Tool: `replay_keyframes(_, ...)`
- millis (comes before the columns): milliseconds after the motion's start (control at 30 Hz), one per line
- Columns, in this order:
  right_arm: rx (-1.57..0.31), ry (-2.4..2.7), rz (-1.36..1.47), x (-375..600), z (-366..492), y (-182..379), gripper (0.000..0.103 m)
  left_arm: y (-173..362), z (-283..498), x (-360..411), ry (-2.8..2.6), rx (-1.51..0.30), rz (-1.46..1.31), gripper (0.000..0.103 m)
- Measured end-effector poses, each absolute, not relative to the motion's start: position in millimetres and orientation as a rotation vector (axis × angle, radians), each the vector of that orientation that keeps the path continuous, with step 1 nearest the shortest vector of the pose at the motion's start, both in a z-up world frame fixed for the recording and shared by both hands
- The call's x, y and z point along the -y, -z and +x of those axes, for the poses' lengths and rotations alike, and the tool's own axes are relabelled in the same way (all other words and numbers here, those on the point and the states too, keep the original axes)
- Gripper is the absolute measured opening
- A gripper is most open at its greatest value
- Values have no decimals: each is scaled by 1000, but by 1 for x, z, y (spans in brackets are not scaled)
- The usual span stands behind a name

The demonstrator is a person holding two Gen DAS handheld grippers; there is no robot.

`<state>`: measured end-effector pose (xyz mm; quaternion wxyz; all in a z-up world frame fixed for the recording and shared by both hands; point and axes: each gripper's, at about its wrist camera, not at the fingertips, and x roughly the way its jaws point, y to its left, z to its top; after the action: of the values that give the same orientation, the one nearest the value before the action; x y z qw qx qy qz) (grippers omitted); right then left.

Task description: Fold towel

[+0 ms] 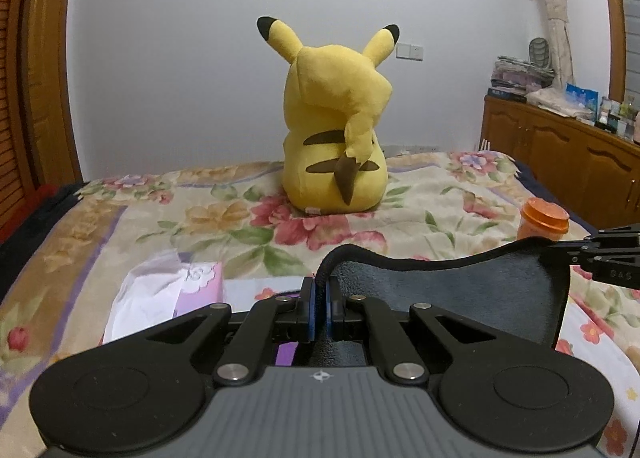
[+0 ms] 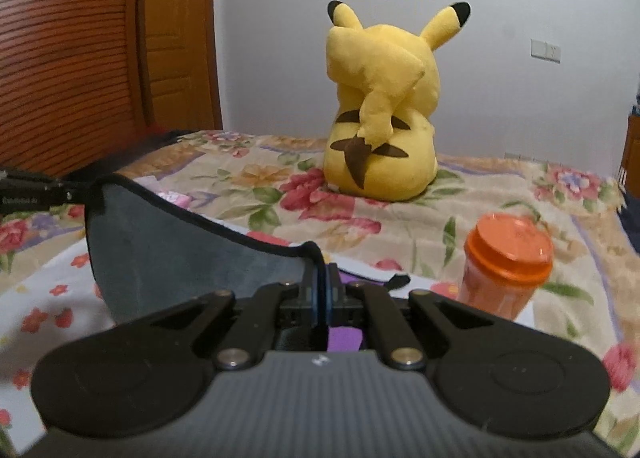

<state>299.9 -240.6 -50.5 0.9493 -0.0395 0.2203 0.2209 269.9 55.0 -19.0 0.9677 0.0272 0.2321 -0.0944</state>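
Note:
A dark grey towel with a black hem hangs lifted above the flowered bed, stretched between my two grippers. My left gripper is shut on one corner of its top edge. My right gripper is shut on the other corner; the towel sags to the left of it. Each gripper shows at the edge of the other's view, the right one and the left one. The towel's lower part is hidden behind the gripper bodies.
A big yellow plush toy sits on the flowered bedspread ahead. An orange lidded cup stands to the right. A tissue pack lies at left. A wooden cabinet stands at the right, a wooden door at the left.

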Motion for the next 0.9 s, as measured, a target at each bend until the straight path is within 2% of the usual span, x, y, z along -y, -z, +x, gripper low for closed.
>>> replay_keyframes(467,-379,-372,-152,234,340,54,4,24,323,-62,137,-439,55,8)
replay_keyframes(900,-389,-295,-194,218,378,96,4,75,373,-62,101,-482,77,8)
